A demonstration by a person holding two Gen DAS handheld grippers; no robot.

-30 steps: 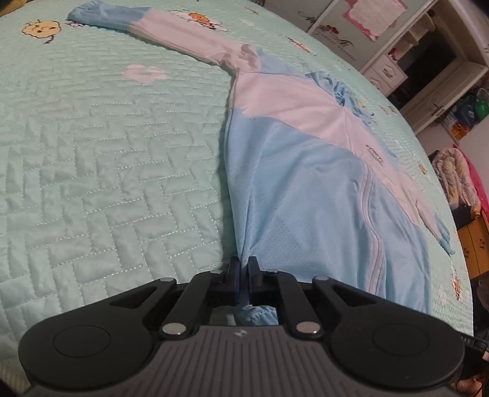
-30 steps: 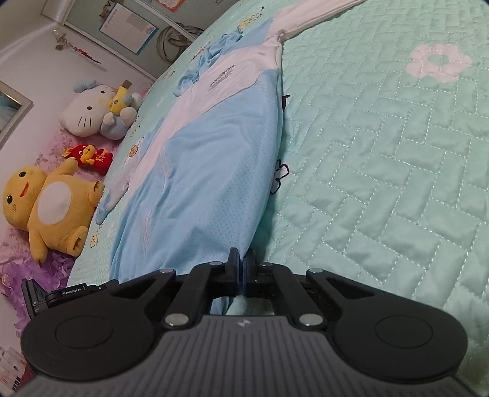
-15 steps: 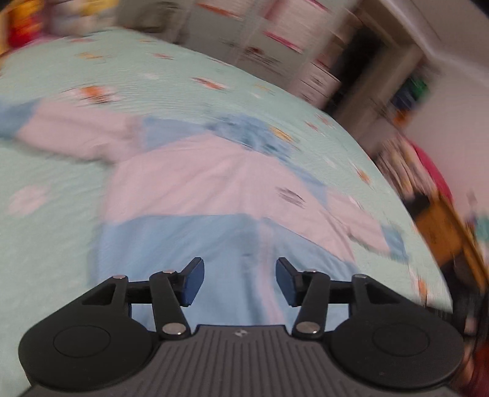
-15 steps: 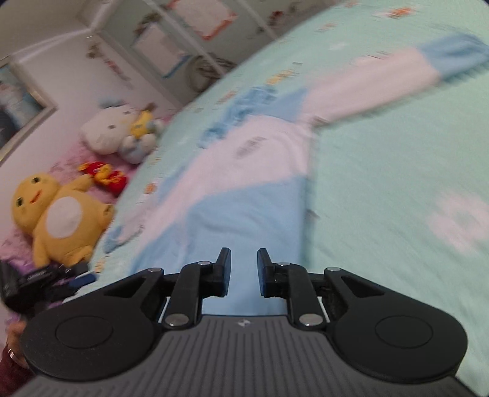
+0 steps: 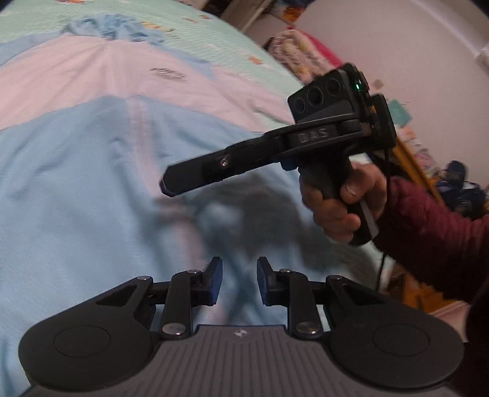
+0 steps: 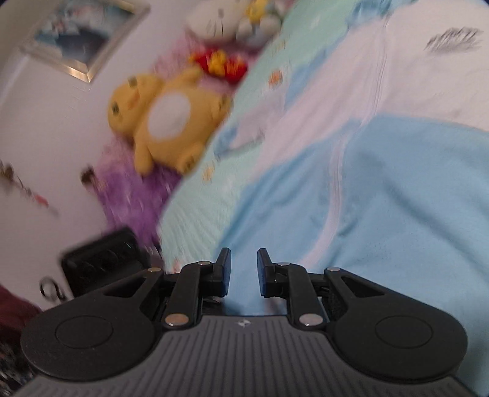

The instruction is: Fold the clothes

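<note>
A light blue and white zip jacket [image 5: 91, 171] lies spread flat on the mint quilted bed; it also fills the right wrist view [image 6: 397, 189]. My left gripper [image 5: 238, 282] is open and empty, just above the blue lower part of the jacket. My right gripper [image 6: 243, 271] is open and empty over the jacket's lower edge. In the left wrist view the right gripper [image 5: 171, 186] shows from the side, held in a hand with a dark red sleeve, hovering over the jacket.
The mint bedspread [image 6: 195, 201] borders the jacket. A yellow plush toy [image 6: 165, 119] and other soft toys [image 6: 226, 18] sit beside the bed by the wall. A cabinet and clutter [image 5: 458, 189] stand past the bed's right edge.
Both grippers let go of the jacket's bottom hem and opened. Both then moved in over the jacket, and the right gripper came into the left wrist view.
</note>
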